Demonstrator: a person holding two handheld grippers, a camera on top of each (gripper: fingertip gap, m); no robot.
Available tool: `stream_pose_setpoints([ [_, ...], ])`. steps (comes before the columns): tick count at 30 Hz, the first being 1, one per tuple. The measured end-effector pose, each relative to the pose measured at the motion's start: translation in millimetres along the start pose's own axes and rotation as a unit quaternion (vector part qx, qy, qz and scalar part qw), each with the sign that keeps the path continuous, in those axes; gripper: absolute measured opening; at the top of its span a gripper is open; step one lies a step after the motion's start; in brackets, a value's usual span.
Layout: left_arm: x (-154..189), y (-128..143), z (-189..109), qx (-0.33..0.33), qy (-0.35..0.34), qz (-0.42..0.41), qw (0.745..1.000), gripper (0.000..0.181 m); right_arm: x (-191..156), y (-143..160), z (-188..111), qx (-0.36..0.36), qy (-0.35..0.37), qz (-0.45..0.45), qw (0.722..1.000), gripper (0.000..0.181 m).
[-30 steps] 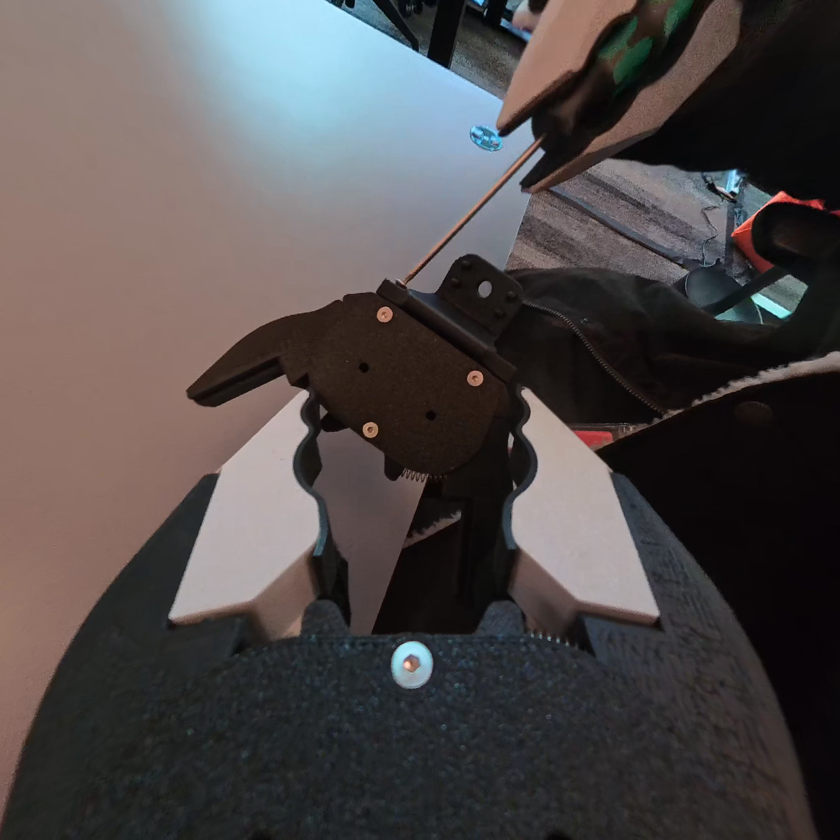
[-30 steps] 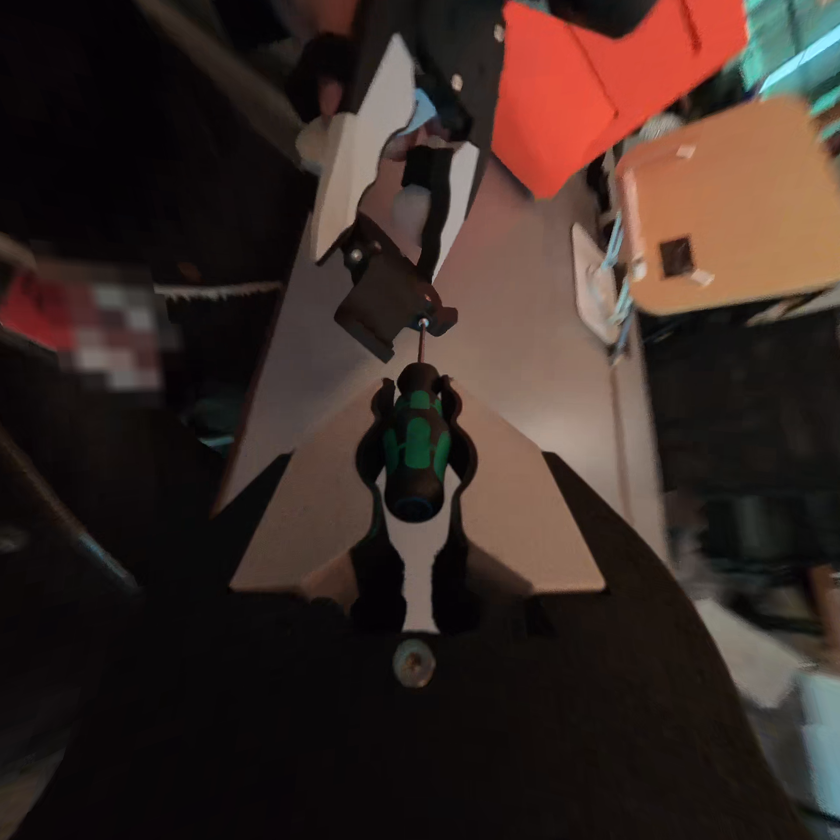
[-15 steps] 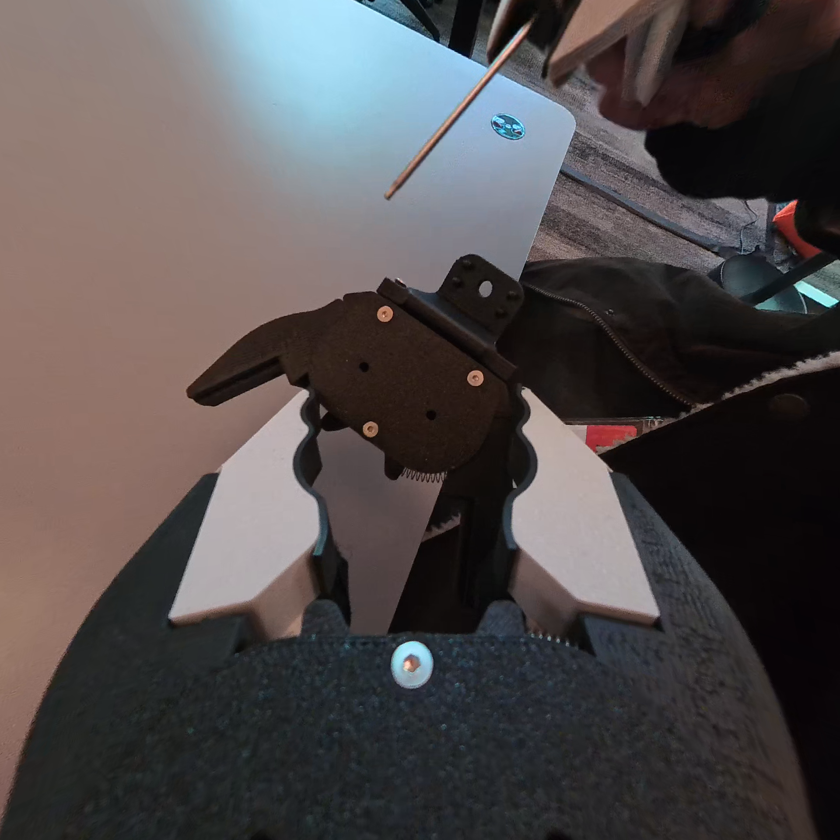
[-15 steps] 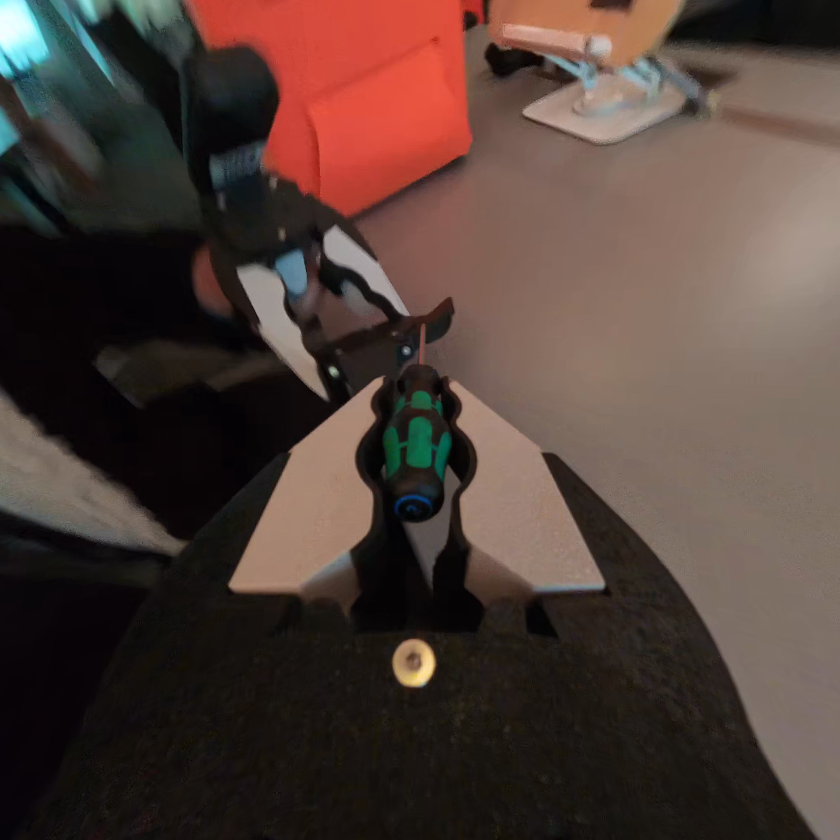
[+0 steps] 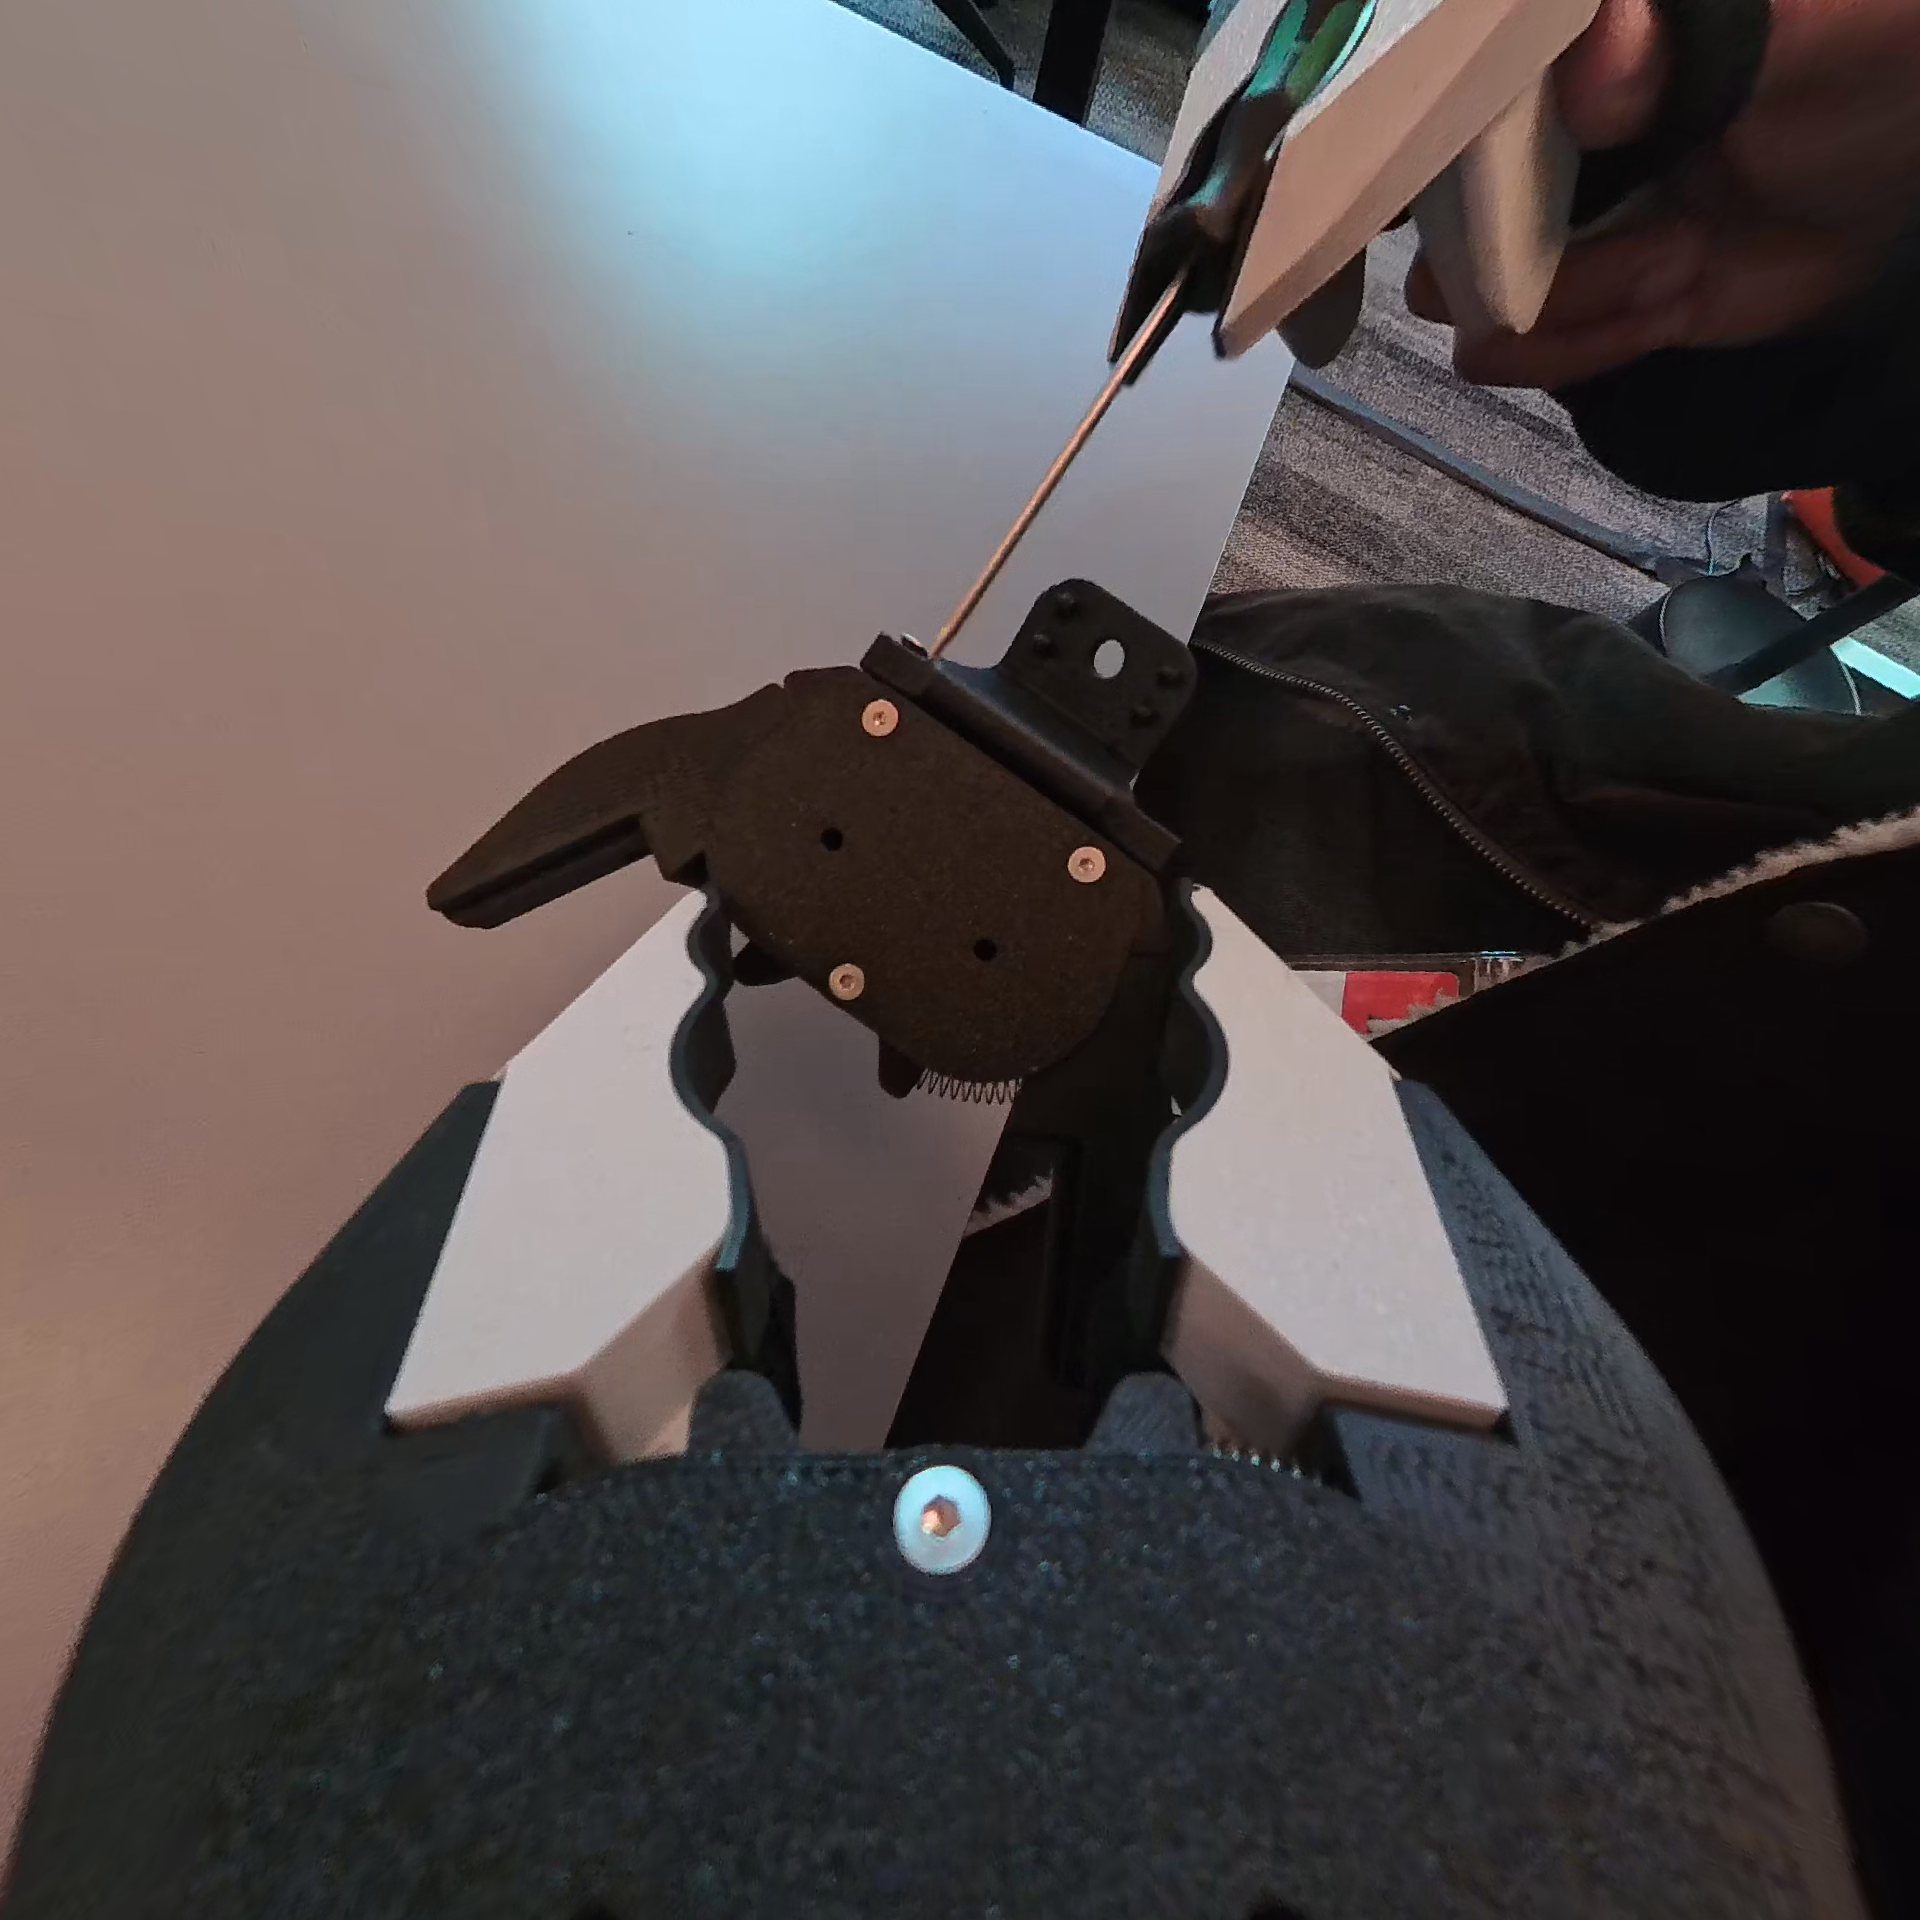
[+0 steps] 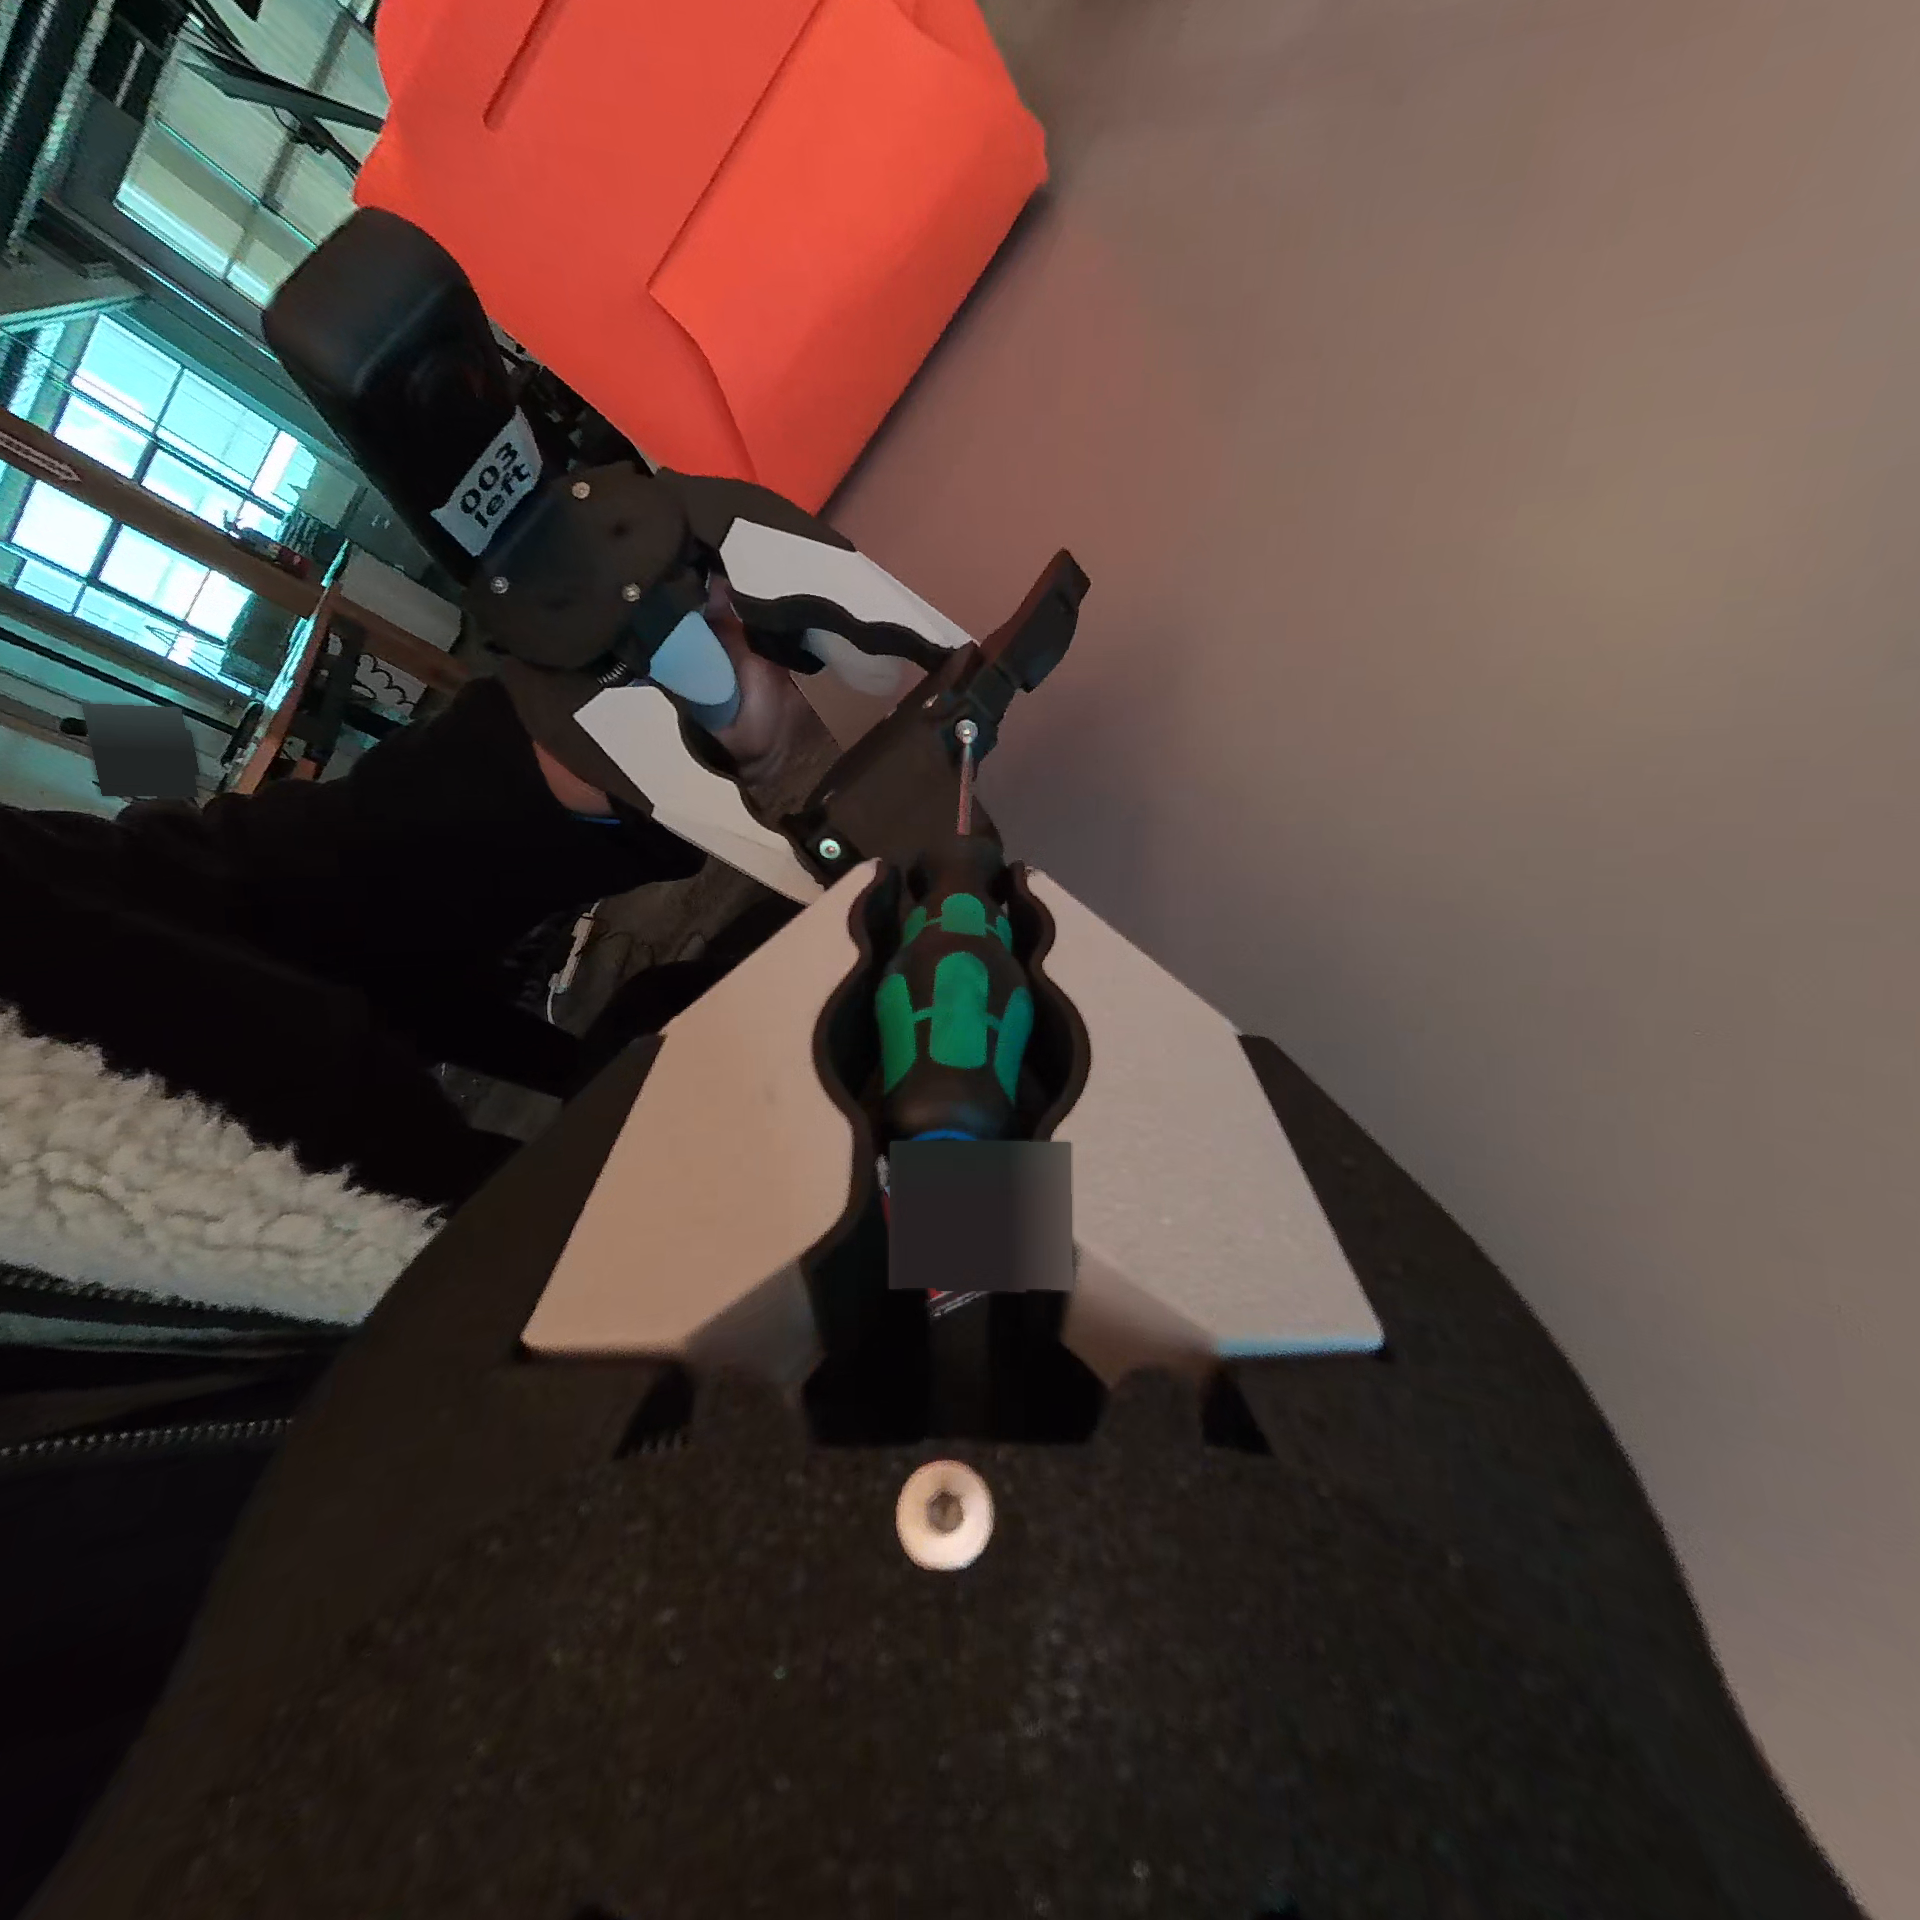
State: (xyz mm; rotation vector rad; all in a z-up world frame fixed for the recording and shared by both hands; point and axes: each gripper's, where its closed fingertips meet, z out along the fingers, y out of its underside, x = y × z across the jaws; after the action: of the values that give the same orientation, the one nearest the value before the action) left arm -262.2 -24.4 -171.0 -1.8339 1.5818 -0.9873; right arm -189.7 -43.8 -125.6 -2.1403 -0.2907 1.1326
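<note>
Left gripper (image 5: 951,997): fingers clamped on a black printed assembly (image 5: 894,883), held above the tabletop (image 5: 416,416).
Right gripper (image 6: 951,904): fingers closed around a green-black screwdriver (image 6: 951,1023); its shaft runs straight ahead, tip seated on a screw (image 6: 966,730) at the assembly's far edge (shaft slanting down from upper right in the left view).

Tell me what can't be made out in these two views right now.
- Screwdriver handle end, right wrist view: covered by a mosaic patch.
- Screwdriver tip on the black part, left wrist view: too small to tell whether it sits in the screw.
- Right gripper, left wrist view: its body is cut off by the top edge.
- Black part's lower half, left wrist view: hidden between the left gripper fingers.
</note>
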Motion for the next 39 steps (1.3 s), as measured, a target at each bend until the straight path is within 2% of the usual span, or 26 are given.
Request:
stream_pose_setpoints([
  [11, 0, 2, 2, -0.004, 0.003, -0.006, 1.000, 0.085, 2, 0, 1, -0.002, 0.006, -0.008, 1.000, 0.020],
  [16, 1, 2, 3, -0.004, 0.008, -0.007, 1.000, 0.084, 5, 1, 2, -0.009, 0.033, -0.055, 0.998, 0.020],
  [21, 3, 3, 4, -0.008, 0.007, -0.004, 1.000, 0.085, 5, 4, 5, -0.016, 0.026, -0.045, 0.999, 0.020],
  [24, -6, 13, 6, -0.031, -0.005, -0.002, 1.000, 0.084, 13, -7, -6, 0.001, 0.047, -0.049, 0.998, 0.020],
  [26, -21, 28, 11, -0.072, -0.033, 0.028, 0.996, 0.084, 21, -10, -12, 0.009, 0.059, -0.047, 0.997, 0.020],
  [28, -37, 35, 17, -0.097, -0.046, 0.045, 0.993, 0.084, 25, -5, -11, 0.007, 0.062, -0.044, 0.997, 0.020],
  [31, -58, 49, 30, -0.118, -0.057, 0.022, 0.991, 0.084, 26, 8, -3, -0.008, 0.057, -0.041, 0.998, 0.020],
  [37, -62, 56, 34, -0.116, -0.079, 0.051, 0.989, 0.086, 26, 13, -2, -0.014, 0.056, -0.048, 0.997, 0.020],
  [39, -65, 62, 27, -0.119, -0.095, 0.048, 0.987, 0.098, 26, 15, -3, -0.014, 0.052, -0.046, 0.998, 0.020],
])
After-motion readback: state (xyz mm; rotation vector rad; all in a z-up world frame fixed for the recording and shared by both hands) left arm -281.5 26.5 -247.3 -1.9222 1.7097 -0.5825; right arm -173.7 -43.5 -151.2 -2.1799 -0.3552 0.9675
